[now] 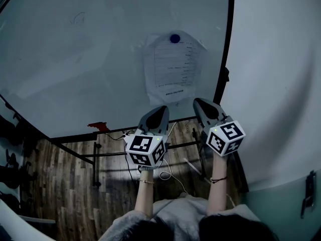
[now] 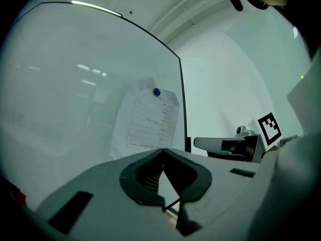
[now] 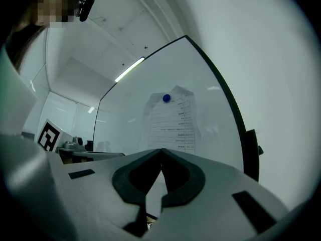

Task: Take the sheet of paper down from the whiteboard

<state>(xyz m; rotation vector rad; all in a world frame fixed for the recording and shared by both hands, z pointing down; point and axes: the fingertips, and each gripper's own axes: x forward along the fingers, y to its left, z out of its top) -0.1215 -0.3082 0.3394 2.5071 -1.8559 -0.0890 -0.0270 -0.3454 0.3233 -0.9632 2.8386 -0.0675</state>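
Whiteboard (image 1: 75, 59) fills the upper frame, with the paper (image 1: 173, 69) pinned at upper centre-right by a blue magnet (image 1: 174, 38). The left gripper (image 1: 161, 108) and right gripper (image 1: 199, 102) point at its lower edge, both closed and empty. One should probably open and pinch a lower corner while the other frees the magnet.

The paper (image 1: 173, 69) hung on the whiteboard (image 1: 75, 59), near its right edge, with a magnet (image 1: 174, 38) on the paper's top middle. The wall (image 1: 281, 59) lay to the right of the board. The left claw (image 1: 161, 108) and right claw (image 1: 198, 101) were side by side in front of the board, below the paper and short of it. Under the board, the stand (image 1: 95, 157) stood on the floor (image 1: 65, 185).
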